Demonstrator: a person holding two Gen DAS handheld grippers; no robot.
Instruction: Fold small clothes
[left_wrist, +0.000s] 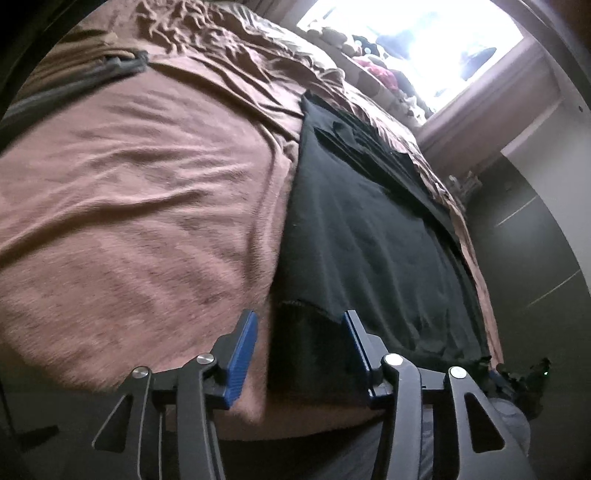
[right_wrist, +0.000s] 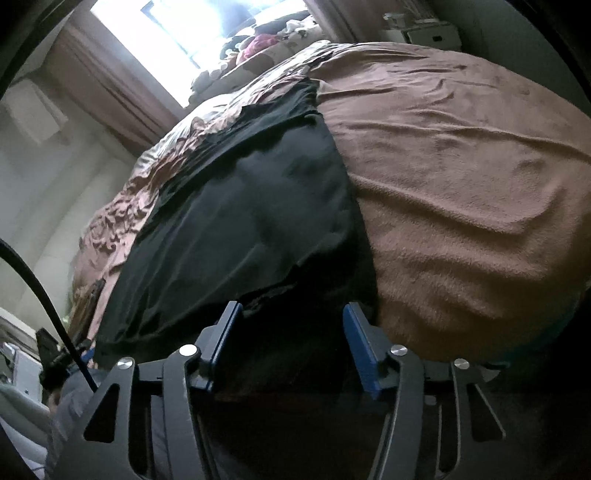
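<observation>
Plain black garment (left_wrist: 369, 229) on a plain pinkish-brown blanket (left_wrist: 147, 192); crinkled bronze-brown bedsheet (left_wrist: 221, 40) beyond; each black gripper (left_wrist: 301, 332) carries blue pads (left_wrist: 242, 354).

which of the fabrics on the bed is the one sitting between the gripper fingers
The flat black cloth garment, its near edge lying between both grippers' blue pads. The fuzzy brown blanket lies beside it; the crinkled brown sheet is farther back.
</observation>
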